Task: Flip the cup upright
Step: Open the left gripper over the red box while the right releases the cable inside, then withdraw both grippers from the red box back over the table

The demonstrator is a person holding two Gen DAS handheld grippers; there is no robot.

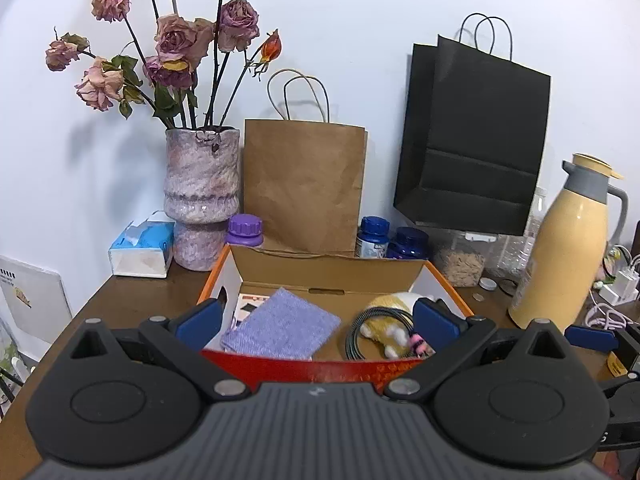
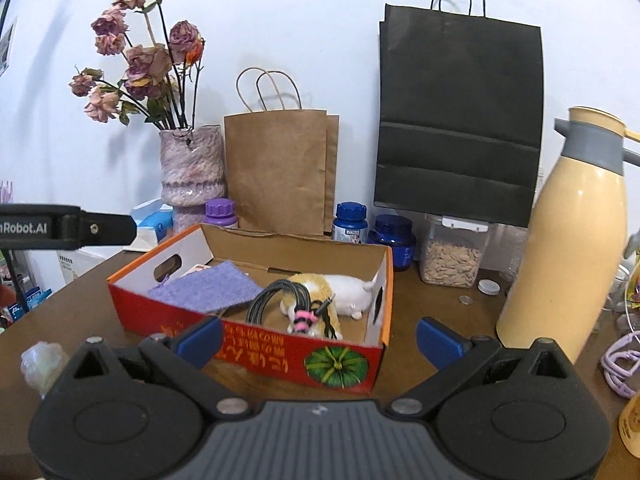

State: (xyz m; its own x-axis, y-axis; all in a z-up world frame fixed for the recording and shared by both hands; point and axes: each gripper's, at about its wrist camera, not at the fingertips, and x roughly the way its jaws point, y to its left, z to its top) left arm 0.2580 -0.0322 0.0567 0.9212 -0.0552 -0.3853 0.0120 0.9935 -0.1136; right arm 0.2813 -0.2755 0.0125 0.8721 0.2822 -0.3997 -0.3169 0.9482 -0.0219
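No cup shows clearly in either view. A small pale, iridescent object (image 2: 43, 362) lies on the brown table at the lower left of the right wrist view; I cannot tell whether it is the cup. My left gripper (image 1: 317, 324) is open above the near wall of the red-and-orange cardboard box (image 1: 320, 370), holding nothing. My right gripper (image 2: 319, 340) is open too, just in front of that box (image 2: 256, 354), empty. A blue pad of the right gripper (image 1: 592, 338) shows at the right edge of the left wrist view. The left gripper's black body (image 2: 68, 226) crosses the left of the right wrist view.
Inside the box lie a purple cloth (image 2: 206, 288), a coiled black cable (image 2: 280, 300) and a plush toy (image 2: 344, 290). Behind stand a vase of dried roses (image 1: 202, 200), a brown bag (image 1: 304, 184), a black bag (image 2: 460, 120), pill bottles (image 2: 350, 222) and a seed jar (image 2: 454, 256). A yellow thermos (image 2: 568, 248) stands right.
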